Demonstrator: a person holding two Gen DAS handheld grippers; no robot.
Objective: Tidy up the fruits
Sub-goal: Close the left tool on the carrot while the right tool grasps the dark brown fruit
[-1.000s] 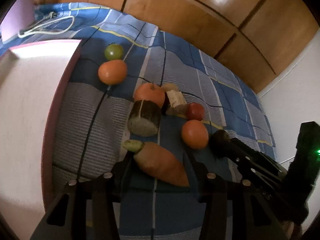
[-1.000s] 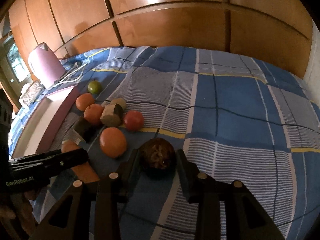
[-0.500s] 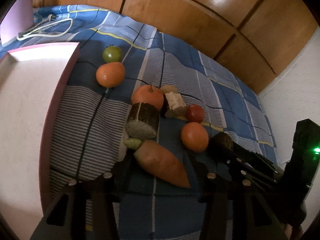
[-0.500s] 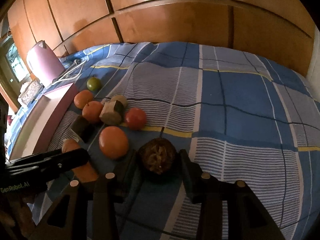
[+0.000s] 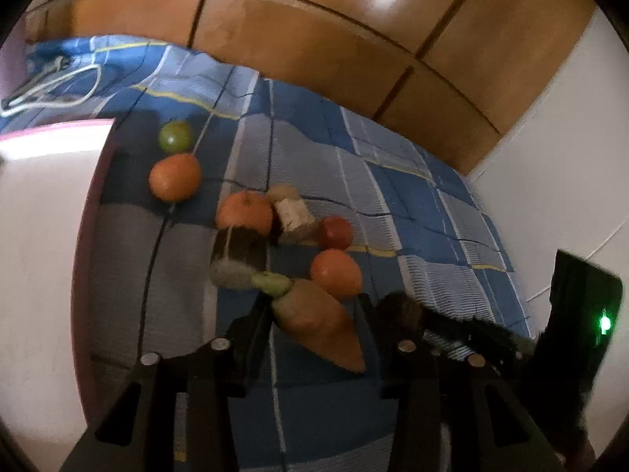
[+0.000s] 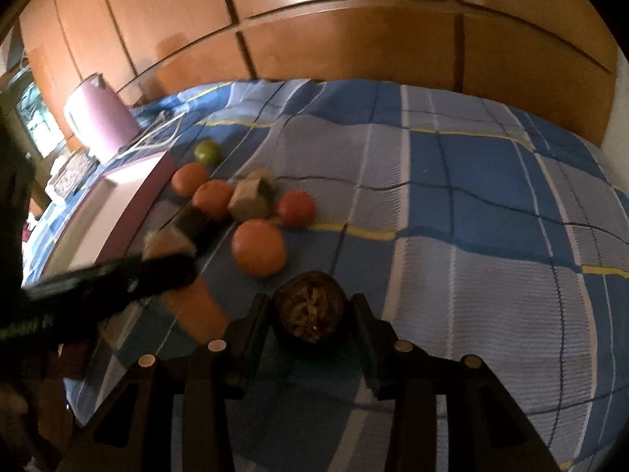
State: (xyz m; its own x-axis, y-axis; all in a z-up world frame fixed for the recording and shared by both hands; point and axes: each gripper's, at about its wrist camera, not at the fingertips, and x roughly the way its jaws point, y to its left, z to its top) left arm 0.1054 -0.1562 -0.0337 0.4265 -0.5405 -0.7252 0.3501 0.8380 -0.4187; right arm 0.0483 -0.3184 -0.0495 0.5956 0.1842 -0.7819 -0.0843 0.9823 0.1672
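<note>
Fruits lie on a blue checked bedsheet (image 5: 412,212). My left gripper (image 5: 312,324) is shut on an orange carrot (image 5: 314,318) with a green stub. My right gripper (image 6: 310,310) is shut on a dark brown round fruit (image 6: 308,310), held just above the sheet; it also shows in the left wrist view (image 5: 399,310). Nearby lie an orange (image 5: 336,273), a red tomato (image 5: 335,232), a dark cut log-like piece (image 5: 236,259), another orange (image 5: 243,212), a pale cut chunk (image 5: 293,214), a third orange (image 5: 175,176) and a green fruit (image 5: 175,136).
A white tray with a pink rim (image 5: 35,236) lies on the left. A pink kettle (image 6: 100,118) and a white cord (image 5: 51,86) are at the far left. Wooden cabinet doors (image 6: 354,39) stand behind the bed. A white wall (image 5: 558,137) is on the right.
Both grippers have lifted and tilted with their loads: the carrot has risen off the sheet, and the brown fruit has come up between the right fingers. The views have shifted and blurred.
</note>
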